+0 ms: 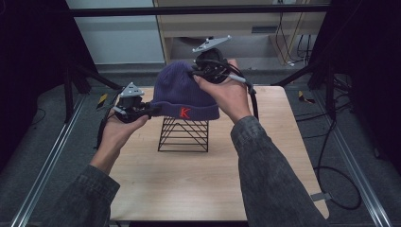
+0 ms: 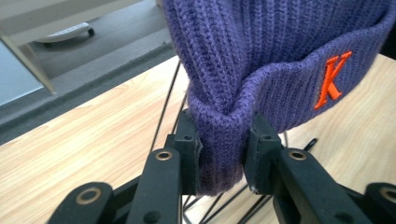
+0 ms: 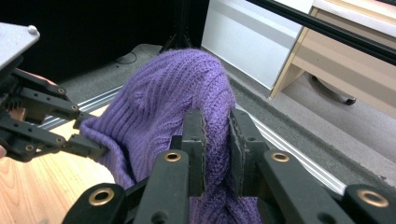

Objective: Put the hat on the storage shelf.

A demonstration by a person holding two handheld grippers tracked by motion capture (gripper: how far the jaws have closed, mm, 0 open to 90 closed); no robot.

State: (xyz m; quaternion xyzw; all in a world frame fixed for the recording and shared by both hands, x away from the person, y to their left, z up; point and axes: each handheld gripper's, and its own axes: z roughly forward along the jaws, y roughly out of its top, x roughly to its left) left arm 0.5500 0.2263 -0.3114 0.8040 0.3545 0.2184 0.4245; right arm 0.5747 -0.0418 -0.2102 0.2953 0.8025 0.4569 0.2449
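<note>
A purple knit beanie (image 1: 182, 90) with an orange K on its folded cuff hangs over a black wire stand (image 1: 183, 135) in the middle of the table. My left gripper (image 1: 150, 109) is shut on the cuff's left edge; in the left gripper view the beanie (image 2: 261, 65) has a fold of its cuff pinched between the pads of the left gripper (image 2: 222, 151). My right gripper (image 1: 195, 72) is shut on the crown at the upper right; in the right gripper view the right gripper (image 3: 216, 135) squeezes a ridge of the beanie (image 3: 173, 102). The left gripper (image 3: 86, 147) also shows there, at the left.
The wooden table (image 1: 142, 175) has bare surface in front of the stand and to both sides. Metal rails (image 1: 47, 161) run along the table's left and right. Cables (image 1: 331, 179) lie on the floor at the right. A cabinet (image 1: 246, 28) stands beyond the table.
</note>
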